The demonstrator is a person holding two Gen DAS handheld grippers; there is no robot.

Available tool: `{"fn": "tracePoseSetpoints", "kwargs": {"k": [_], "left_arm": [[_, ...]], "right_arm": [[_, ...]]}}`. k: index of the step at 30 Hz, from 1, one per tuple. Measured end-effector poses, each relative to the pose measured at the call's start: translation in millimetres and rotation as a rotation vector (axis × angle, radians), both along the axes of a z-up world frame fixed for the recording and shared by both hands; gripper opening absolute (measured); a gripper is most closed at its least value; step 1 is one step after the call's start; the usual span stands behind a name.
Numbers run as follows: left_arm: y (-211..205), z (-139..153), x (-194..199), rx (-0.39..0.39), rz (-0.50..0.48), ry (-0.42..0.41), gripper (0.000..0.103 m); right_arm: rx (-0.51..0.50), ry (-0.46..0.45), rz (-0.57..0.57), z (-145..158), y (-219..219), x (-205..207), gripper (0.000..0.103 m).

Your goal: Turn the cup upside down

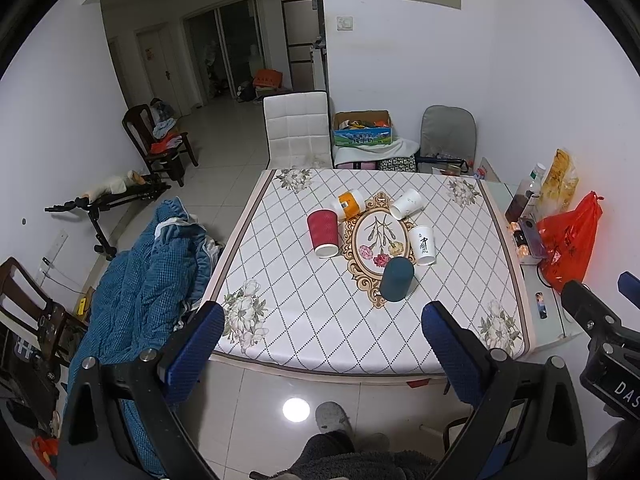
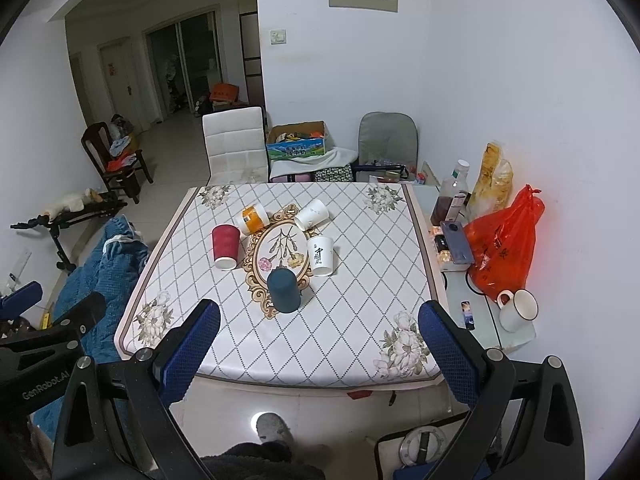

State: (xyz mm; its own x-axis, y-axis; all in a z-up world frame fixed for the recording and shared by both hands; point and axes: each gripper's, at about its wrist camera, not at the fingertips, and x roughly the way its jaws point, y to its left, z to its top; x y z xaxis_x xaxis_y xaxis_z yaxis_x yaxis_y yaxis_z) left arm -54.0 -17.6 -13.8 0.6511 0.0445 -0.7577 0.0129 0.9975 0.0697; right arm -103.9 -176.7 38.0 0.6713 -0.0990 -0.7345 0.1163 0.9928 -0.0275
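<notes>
Left wrist view: five cups ring the table's (image 1: 280, 320) centre medallion. Red cup (image 1: 323, 233) at 9 o'clock, lettered white cup (image 1: 422, 245) at 3 and teal cup (image 1: 397, 279) at 6 look already inverted, rims down. Orange cup (image 1: 349, 204) at 11 and plain white cup (image 1: 406, 203) at 1 lie on their sides, so one of those is likely the next flip target. Left gripper (image 1: 322, 334) hangs off the near table edge, aimed at the cluster, jaws spread, empty. Right gripper (image 2: 319, 332) mirrors it, level beside it, jaws spread, nothing held. Both well apart from every cup.
</notes>
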Motion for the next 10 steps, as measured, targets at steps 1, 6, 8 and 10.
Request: {"fn": "tracePoseSetpoints", "kwargs": {"k": [1,6,8,10], "left_arm": [[0.0,0.0,0.0,0.0,0.0,0.0,0.101],[-0.6,-0.2,-0.1,-0.002,0.0,0.002,0.101],[-3.5,-1.1,-1.5,-0.002,-0.006,0.002,0.101],[-5.6,-1.4,-2.9,0.001,-0.003,-0.003,0.101]], "right_arm": [[0.0,-0.001,0.002,0.1,0.7,-0.3,0.101],[0.001,0.004,0.006,0.5,1.8,-1.0,0.101],[0.002,0.002,0.005,0.7,1.9,-0.6,0.101],[0.003,0.003,0.005,0.6,1.9,-0.5,0.101]]}}
